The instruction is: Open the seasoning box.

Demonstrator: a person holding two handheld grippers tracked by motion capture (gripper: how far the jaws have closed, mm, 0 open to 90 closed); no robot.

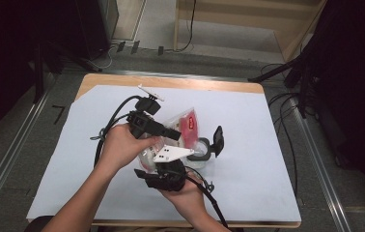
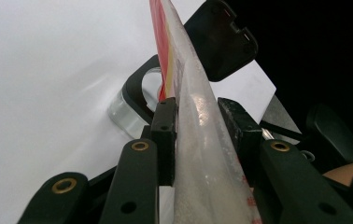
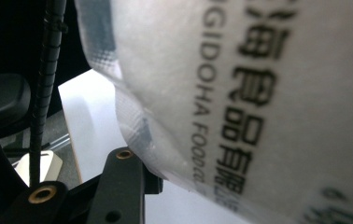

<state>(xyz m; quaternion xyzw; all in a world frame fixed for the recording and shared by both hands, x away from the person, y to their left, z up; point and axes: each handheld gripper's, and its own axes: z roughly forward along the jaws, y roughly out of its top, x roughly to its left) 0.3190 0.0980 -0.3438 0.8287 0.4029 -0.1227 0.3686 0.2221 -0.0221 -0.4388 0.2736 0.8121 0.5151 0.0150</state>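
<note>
A clear plastic bag [image 1: 188, 123] of white grains, with a red label, hangs above the white-covered table [image 1: 262, 125] between both grippers. My left gripper [image 1: 172, 133] comes in from the left and is shut on the bag [image 2: 198, 154]; its pads [image 2: 165, 135] press both sides. My right gripper [image 1: 163, 163] rises from the near side under its grey plate [image 1: 172, 153]. In the right gripper view the printed bag [image 3: 240, 93] lies hard against one finger [image 3: 124, 182] and hides the other. Just beyond stands a clear jar [image 1: 200, 151], its black flip lid [image 1: 217, 140] open.
The jar [image 2: 127, 108] and its raised lid [image 2: 221, 39] sit directly past the left jaws. White paper covers the wooden table, with bare sheet to the right and far side. Cables [image 1: 287, 111] trail off the right edge onto the floor.
</note>
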